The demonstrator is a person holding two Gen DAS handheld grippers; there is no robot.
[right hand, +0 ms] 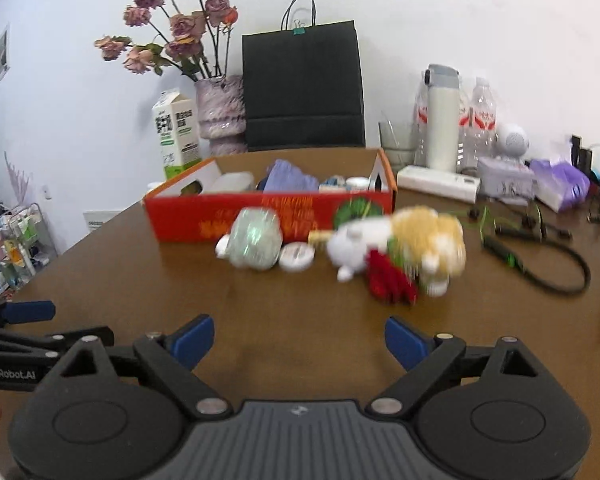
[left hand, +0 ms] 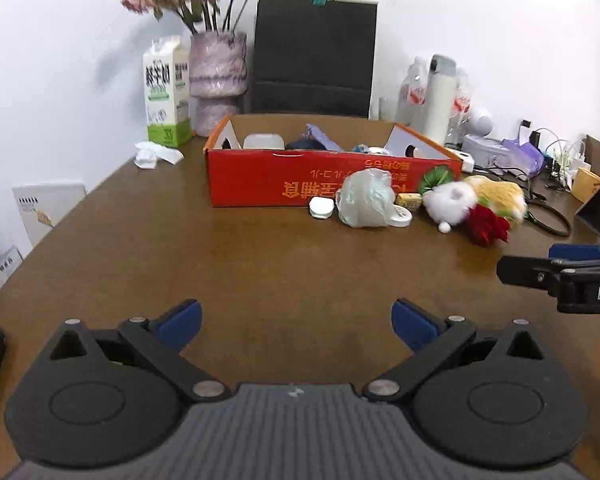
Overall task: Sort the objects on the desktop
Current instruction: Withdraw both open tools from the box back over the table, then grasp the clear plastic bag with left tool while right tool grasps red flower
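A red cardboard box [left hand: 284,184] [right hand: 188,216] stands on the brown table and holds several items. In front of it lie a clear plastic bag [left hand: 364,200] [right hand: 256,238], a white round case [left hand: 321,207], a white tape roll [left hand: 400,216] [right hand: 297,257], a small yellow box [left hand: 409,201], a white and yellow plush toy [left hand: 472,200] [right hand: 404,240] and a red flower [left hand: 488,226] [right hand: 390,280]. My left gripper [left hand: 296,326] is open and empty, well short of them. My right gripper [right hand: 299,340] is open and empty, and shows at the right edge of the left wrist view [left hand: 560,268].
At the back stand a milk carton [left hand: 166,92], a vase of dried flowers [left hand: 218,76], a black paper bag [left hand: 314,56], a white flask [left hand: 440,96] and bottles. Crumpled tissue [left hand: 154,154] lies left of the box. Cables and headphones [right hand: 540,248] lie at right.
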